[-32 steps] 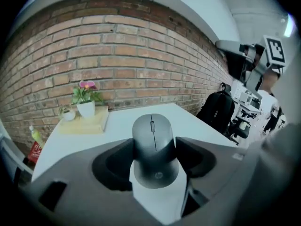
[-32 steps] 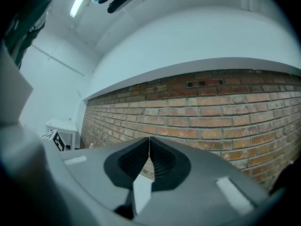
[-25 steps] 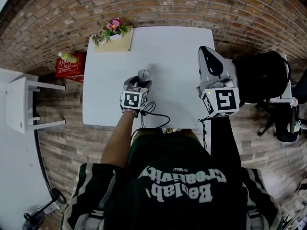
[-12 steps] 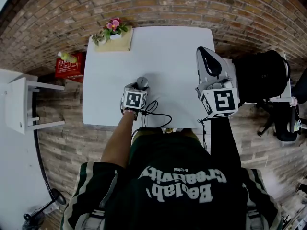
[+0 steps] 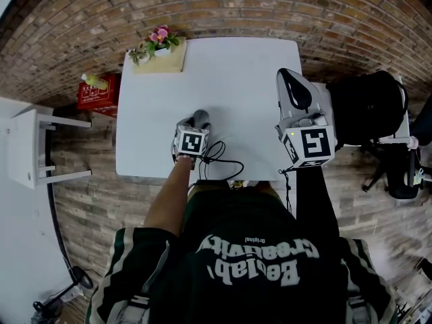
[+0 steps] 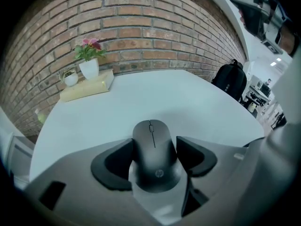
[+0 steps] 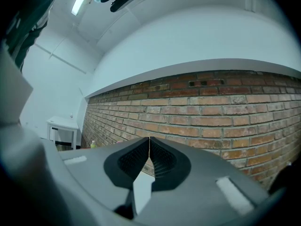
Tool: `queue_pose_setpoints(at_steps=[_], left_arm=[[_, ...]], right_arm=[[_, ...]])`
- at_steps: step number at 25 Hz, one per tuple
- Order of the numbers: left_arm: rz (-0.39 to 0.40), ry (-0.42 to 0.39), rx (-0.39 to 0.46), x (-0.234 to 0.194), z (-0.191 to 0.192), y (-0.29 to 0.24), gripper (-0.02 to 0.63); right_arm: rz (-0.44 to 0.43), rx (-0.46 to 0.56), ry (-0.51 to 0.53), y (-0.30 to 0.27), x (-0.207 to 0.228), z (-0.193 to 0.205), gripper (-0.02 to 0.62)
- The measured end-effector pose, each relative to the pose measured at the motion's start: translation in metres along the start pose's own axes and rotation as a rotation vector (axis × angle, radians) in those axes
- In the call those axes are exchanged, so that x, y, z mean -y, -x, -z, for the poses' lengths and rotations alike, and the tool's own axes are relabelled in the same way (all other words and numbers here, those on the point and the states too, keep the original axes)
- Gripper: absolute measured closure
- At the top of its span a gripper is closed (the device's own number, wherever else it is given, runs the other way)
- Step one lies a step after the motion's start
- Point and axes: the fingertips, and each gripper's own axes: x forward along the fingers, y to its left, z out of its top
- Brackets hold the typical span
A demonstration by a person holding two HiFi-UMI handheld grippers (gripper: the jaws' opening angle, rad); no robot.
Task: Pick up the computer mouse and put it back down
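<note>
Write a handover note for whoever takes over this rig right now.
Left gripper: jaws have just been opening, mouse between them, grip apparently loosened.
Right gripper: shut, empty, by the table's right edge.
The mouse appears set down on the white table.
Done: lifted, then lowered again.
To do: open wider and pull that gripper clear.
</note>
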Motion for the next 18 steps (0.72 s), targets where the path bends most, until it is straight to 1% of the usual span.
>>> queue_pose_setpoints(at_steps=[4,5,6,7,9,12,18], left_arm=[[0.022,0.024,-0.02,0.002,0.004,-0.002,0.288],[0.033,0.032,-0.019,0.004,0.003,-0.001,0.272],[0.045,0.035,-0.008,0.005,0.0,0.001,0.254],[0.052,0.035,0.012,0.007,-0.005,0.004,0.25],[0.056,0.024,0.074,0.008,-0.02,0.013,0.25],[0.039,0.007,0.178,0.006,-0.054,0.038,0.25],[-0.001,-0.074,0.411,0.007,-0.138,0.112,0.258]], right_arm=[[0.0,0.0,-0.001,0.0,-0.001,0.001,0.577],[-0.001,0.001,-0.001,0.0,-0.002,0.001,0.577],[-0.001,0.003,-0.001,-0.001,-0.002,0.0,0.577],[0.0,0.005,-0.001,-0.001,-0.002,0.0,0.577],[0.003,0.008,-0.003,-0.001,-0.001,-0.001,0.577],[0.01,0.009,-0.006,-0.002,0.001,-0.002,0.577],[0.005,0.015,-0.013,-0.006,0.0,-0.004,0.577]])
